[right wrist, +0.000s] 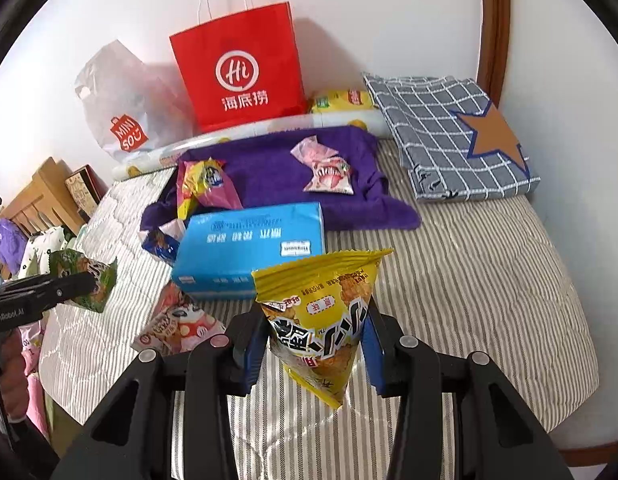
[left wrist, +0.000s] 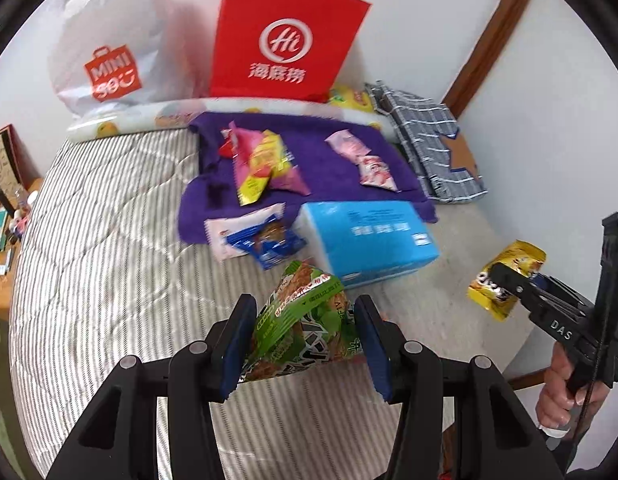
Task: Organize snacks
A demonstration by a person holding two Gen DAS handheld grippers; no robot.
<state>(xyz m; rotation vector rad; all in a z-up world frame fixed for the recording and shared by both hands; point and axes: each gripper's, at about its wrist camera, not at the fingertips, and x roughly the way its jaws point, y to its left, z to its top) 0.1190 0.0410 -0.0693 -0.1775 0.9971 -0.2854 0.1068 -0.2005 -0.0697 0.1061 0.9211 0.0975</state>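
Observation:
My left gripper [left wrist: 305,344] is shut on a green snack packet [left wrist: 305,316] and holds it above the striped bed; it also shows in the right wrist view [right wrist: 85,280]. My right gripper [right wrist: 315,344] is shut on a yellow snack packet [right wrist: 321,320], also seen at the right of the left wrist view [left wrist: 505,276]. On the purple towel [left wrist: 309,148] lie pink and yellow packets [left wrist: 265,164] and two pink-white packets [left wrist: 365,160]. A blue snack packet [left wrist: 269,242] lies by the blue tissue box [left wrist: 369,236]. A pink-white packet [right wrist: 177,324] lies on the bed near my right gripper.
A red paper bag [right wrist: 241,68] and a white Miniso plastic bag [right wrist: 125,108] stand against the wall behind a rolled mat [right wrist: 245,132]. A folded checked cloth [right wrist: 453,132] lies at the right. A wooden shelf [right wrist: 41,200] stands left of the bed.

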